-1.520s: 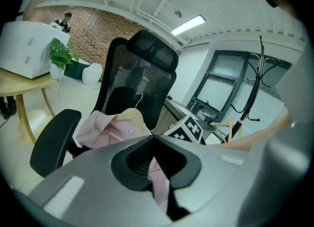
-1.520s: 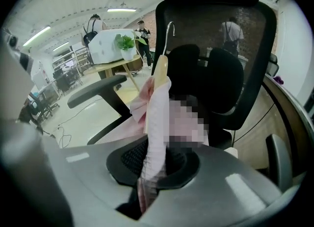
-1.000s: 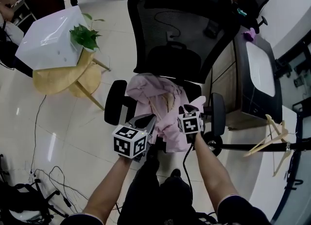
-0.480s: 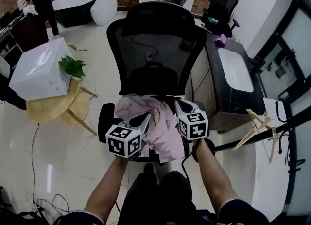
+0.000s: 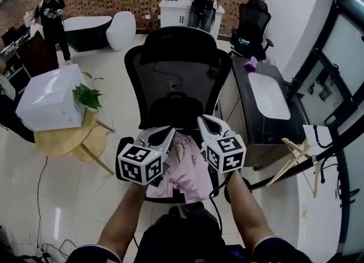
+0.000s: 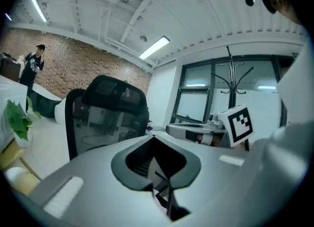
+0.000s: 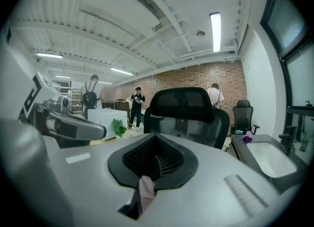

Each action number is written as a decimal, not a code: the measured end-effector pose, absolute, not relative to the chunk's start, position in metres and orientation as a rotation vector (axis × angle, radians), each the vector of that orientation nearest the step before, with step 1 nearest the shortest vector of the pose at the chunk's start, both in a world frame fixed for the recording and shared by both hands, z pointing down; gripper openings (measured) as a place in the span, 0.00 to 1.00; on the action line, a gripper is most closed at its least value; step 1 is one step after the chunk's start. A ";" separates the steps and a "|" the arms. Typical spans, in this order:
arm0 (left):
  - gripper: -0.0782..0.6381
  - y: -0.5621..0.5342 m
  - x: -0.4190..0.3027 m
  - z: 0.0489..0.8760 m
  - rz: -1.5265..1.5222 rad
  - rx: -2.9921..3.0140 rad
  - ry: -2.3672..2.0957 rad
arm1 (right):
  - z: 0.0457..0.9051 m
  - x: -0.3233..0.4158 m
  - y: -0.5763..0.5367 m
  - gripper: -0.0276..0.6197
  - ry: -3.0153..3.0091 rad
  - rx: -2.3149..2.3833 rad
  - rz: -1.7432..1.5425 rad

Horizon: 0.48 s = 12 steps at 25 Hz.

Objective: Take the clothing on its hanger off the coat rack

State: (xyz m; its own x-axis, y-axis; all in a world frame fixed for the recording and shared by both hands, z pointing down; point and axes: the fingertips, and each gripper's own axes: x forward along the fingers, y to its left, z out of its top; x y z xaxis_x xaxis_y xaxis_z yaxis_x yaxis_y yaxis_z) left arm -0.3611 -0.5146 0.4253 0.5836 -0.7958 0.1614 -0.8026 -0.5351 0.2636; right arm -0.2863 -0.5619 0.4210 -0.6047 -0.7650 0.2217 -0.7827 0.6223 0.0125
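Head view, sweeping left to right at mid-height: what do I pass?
White box → potted plant → left tongs → right tongs → white basin → wooden hanger. The pink garment spans under both tongs, so it is left out.

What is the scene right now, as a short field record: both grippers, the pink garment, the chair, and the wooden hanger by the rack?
office chair: black mesh back, directly ahead
pink garment: bunched over the office chair's seat, below both grippers
right gripper: shut on a fold of the pink garment
left gripper: jaws together; whether it pinches anything cannot be made out
coat rack: dark pole at right
wooden hanger: bare, by the coat rack, apart from both grippers
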 end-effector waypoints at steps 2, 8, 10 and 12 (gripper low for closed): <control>0.12 -0.517 -0.362 0.414 0.025 2.534 -1.319 | 0.406 -0.291 -0.562 0.05 -2.680 1.270 0.110; 0.12 -0.523 -0.364 0.399 0.015 2.552 -1.351 | 0.384 -0.300 -0.562 0.04 -2.757 1.234 0.097; 0.12 -0.525 -0.365 0.398 0.011 2.553 -1.350 | 0.384 -0.302 -0.563 0.05 -2.763 1.222 0.105; 0.12 -0.527 -0.364 0.397 0.006 2.554 -1.348 | 0.384 -0.304 -0.564 0.05 -2.767 1.214 0.108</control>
State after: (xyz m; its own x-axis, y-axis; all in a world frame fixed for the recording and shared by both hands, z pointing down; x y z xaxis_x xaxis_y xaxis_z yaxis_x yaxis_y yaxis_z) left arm -0.3645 -0.5274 0.3973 0.5714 -0.8118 0.1204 -0.8127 -0.5395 0.2201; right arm -0.3041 -0.5641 0.3836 -0.6717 -0.7281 0.1364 -0.7365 0.6762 -0.0176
